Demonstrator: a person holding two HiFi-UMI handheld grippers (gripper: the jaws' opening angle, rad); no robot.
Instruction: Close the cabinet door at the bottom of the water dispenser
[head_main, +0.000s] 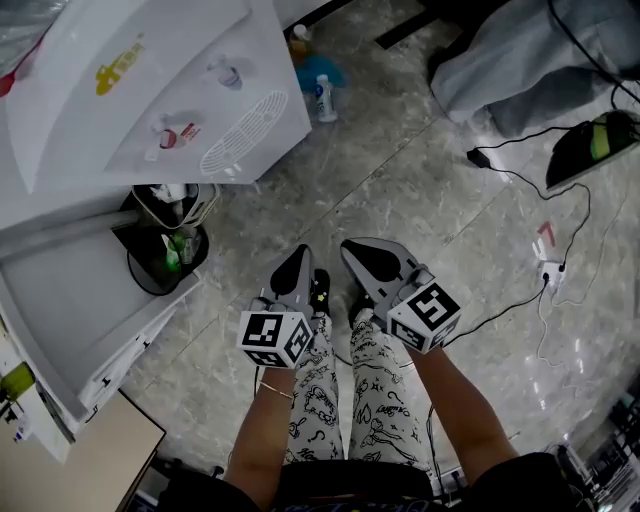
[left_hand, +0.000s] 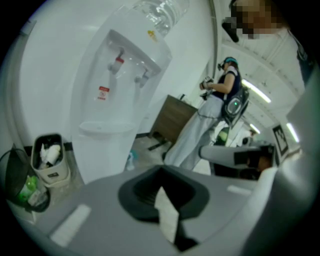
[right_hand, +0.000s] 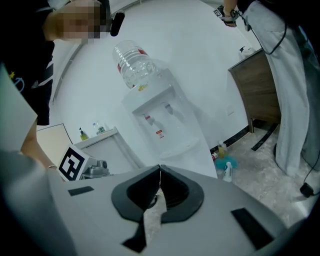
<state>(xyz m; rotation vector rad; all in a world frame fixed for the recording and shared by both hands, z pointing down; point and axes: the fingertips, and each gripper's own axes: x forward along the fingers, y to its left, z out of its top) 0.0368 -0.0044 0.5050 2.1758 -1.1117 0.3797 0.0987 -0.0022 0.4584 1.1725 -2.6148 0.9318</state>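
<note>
The water dispenser (head_main: 150, 90) stands ahead of both grippers and off to the left, well apart from them. It is white, with two taps on its front and a clear water bottle (right_hand: 134, 65) on top. No view shows its bottom door well, so I cannot tell if that door is open or closed.

The left gripper (head_main: 300, 255) and the right gripper (head_main: 358, 250) are held side by side, close together, above the grey stone floor (head_main: 420, 170). Each one has its jaws pressed together with nothing between them. Just under the grippers are the person's patterned trousers (head_main: 370, 400).

Ahead and left of the left gripper is a round black bin (head_main: 160, 262). A small pale bin (head_main: 170, 205) full of rubbish sits just beyond it. Both bins are tucked beside the dispenser. A white cabinet (head_main: 70, 300) is further to the left of the bins.

Straight ahead, past the grippers, a blue and white spray bottle (head_main: 322, 95) stands on the floor near the dispenser's side. To the right of the right gripper, a black cable (head_main: 520, 180) runs over the floor. Far ahead of the left gripper, another person (left_hand: 220, 100) stands by a brown desk (left_hand: 172, 117).
</note>
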